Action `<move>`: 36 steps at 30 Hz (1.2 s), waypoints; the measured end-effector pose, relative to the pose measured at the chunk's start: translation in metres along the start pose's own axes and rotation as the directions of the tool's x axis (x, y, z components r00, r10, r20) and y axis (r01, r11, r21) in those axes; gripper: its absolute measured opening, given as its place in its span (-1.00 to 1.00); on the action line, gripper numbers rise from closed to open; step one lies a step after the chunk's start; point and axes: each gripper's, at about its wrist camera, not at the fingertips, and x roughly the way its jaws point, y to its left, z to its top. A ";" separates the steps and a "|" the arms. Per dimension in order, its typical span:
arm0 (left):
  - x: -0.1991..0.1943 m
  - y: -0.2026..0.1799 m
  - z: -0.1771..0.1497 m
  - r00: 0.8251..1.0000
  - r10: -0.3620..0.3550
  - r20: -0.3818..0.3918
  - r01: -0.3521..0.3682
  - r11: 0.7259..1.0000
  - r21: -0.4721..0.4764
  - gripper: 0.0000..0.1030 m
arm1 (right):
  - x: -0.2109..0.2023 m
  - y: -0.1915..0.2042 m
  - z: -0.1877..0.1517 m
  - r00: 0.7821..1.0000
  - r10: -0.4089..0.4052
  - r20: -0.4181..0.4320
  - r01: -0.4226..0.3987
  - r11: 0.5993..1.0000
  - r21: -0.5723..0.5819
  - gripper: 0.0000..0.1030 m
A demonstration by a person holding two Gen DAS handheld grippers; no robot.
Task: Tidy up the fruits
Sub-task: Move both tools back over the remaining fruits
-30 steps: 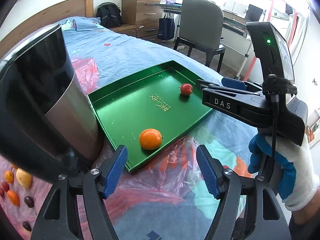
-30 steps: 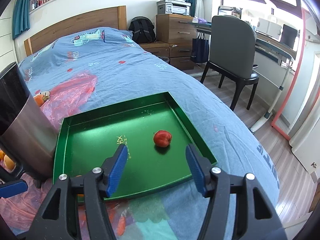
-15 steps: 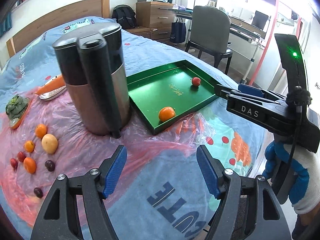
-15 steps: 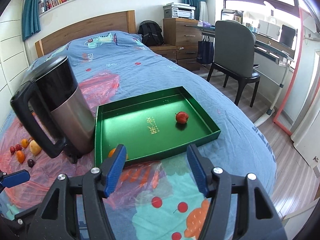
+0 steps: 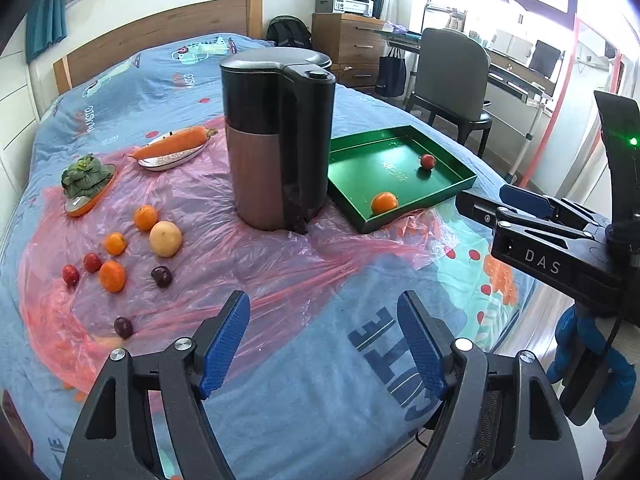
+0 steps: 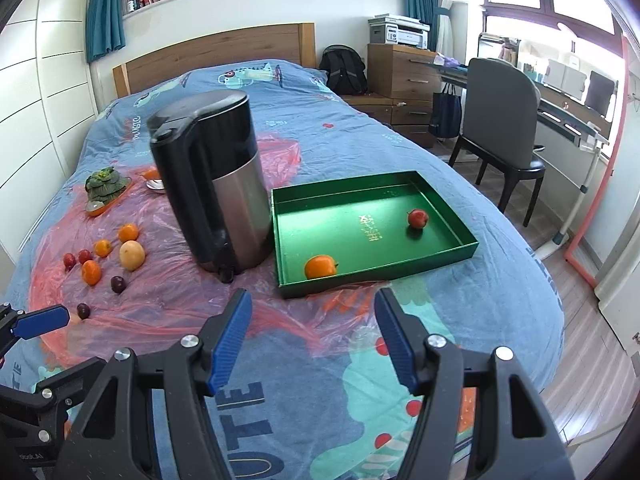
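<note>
Left gripper (image 5: 323, 340): released, nothing between the pads, jaws have just been opening. It hangs over bare blue bedspread (image 5: 320, 400) near the foot edge of the bed. Right gripper (image 6: 312, 338): also released and empty, jaws just been opening too, over the same foot edge, just short of the pink plastic sheet (image 6: 168, 292).

Green tray (image 6: 460, 252) sits toward the bed's right edge, its near corner on the sheet. Inside: orange (image 6: 320, 267) against the near wall by the near left corner, red apple (image 6: 417, 218) well apart toward the far right side.

Kettle (image 6: 216, 184) stands upright just beside the tray's left wall.

Loose fruit (image 5: 120, 256) is clustered on the sheet toward the bed's left edge: oranges, a yellow one, small red and dark ones. Beyond that, a carrot dish (image 5: 174, 152) and a greens dish (image 5: 86, 184).
</note>
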 end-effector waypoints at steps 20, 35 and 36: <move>-0.027 0.114 -0.072 0.990 0.140 0.009 -0.135 0.972 -0.193 0.38 | -0.004 0.118 -0.027 0.986 0.165 -0.039 -0.168 0.976 -0.137 0.56; 0.008 0.194 -0.105 0.941 0.339 0.017 -0.318 0.898 -0.305 0.38 | 0.089 0.204 -0.041 0.938 0.314 -0.148 -0.339 0.918 -0.203 0.56; 0.011 0.199 -0.104 0.941 0.339 0.016 -0.317 0.894 -0.317 0.38 | 0.096 0.209 -0.040 0.934 0.323 -0.153 -0.350 0.914 -0.206 0.56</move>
